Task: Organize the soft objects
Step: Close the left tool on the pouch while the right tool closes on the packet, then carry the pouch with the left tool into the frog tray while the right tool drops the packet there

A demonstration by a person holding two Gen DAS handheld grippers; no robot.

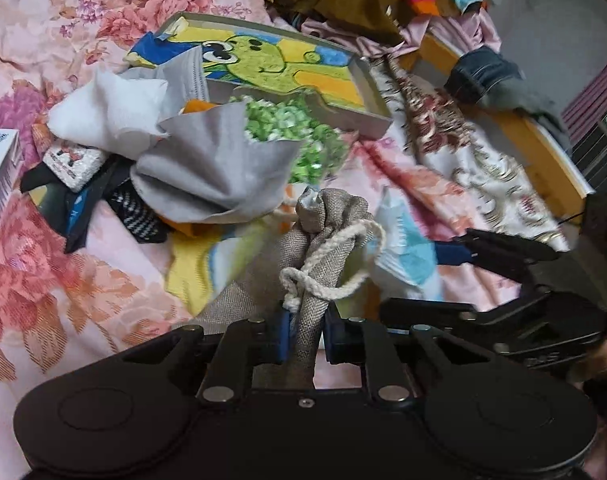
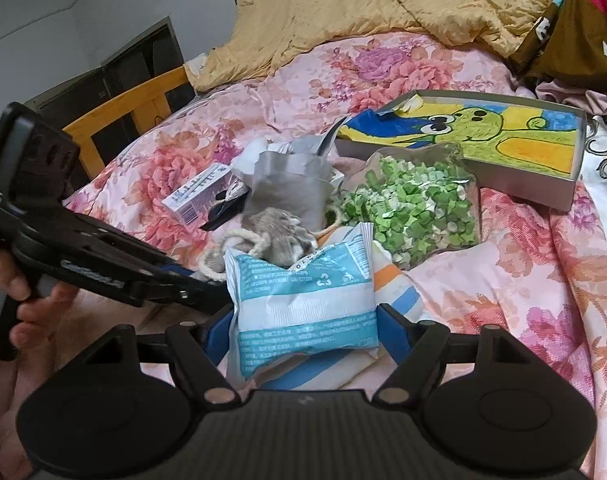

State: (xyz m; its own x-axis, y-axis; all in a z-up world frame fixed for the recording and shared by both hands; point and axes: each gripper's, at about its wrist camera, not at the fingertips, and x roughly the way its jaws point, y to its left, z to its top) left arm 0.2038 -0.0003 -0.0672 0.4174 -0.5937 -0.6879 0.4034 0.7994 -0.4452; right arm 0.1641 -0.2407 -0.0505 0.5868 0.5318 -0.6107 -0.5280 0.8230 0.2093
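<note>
A: What is gripped by the left hand-held gripper (image 1: 307, 330)?

B: The linen drawstring pouch (image 1: 327, 232) is pinched at its gathered neck between the blue pads (image 1: 284, 334), just above the floral bedsheet (image 1: 83, 280); its cord (image 1: 335, 264) is looped loose beside them.

A: And the right hand-held gripper (image 2: 303, 328)?

B: The blue-and-white packet (image 2: 303, 300) is spanned by wide-set jaws that appear to be closed on its sides; it is held near the pouch.

A: How should the step be done well?

B: The cord should be kept clear of the pads, and the packet squeezed lightly so nothing is crushed. The pouch should probably be lifted straight, away from the grey cloth (image 1: 211, 172) and the bag of green pieces (image 2: 411, 208), towards the shallow box (image 2: 559, 188).
</note>
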